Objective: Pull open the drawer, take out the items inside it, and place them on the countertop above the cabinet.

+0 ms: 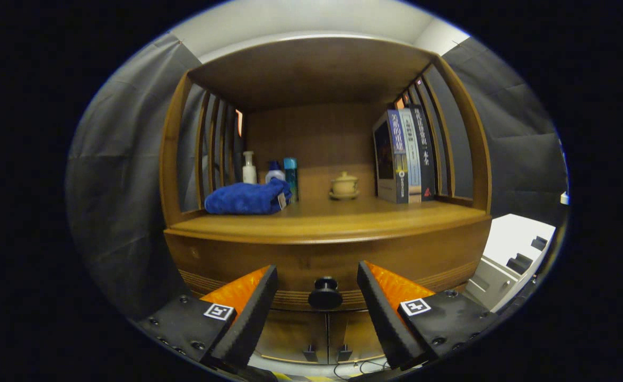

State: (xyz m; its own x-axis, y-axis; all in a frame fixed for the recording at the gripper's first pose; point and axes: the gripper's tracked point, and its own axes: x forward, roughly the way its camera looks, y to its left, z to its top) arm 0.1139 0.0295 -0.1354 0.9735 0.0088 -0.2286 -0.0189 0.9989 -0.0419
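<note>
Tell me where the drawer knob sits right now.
In the gripper view, the drawer knob sits on the drawer front below the countertop, centred between the open tool fingers, untouched.

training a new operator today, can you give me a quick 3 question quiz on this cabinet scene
1. True or false: the gripper is shut on the drawer knob.
2. Which thing lies nearest the blue cloth on the countertop? A) the books B) the bottles C) the lidded cup
3. Fill in: the drawer is still ____.

Key:
1. False. The fingers are open, with the knob in the gap between them and untouched.
2. B. The bottles stand just behind the cloth; the cup is mid-shelf and the books stand at the far side.
3. Closed.
</note>
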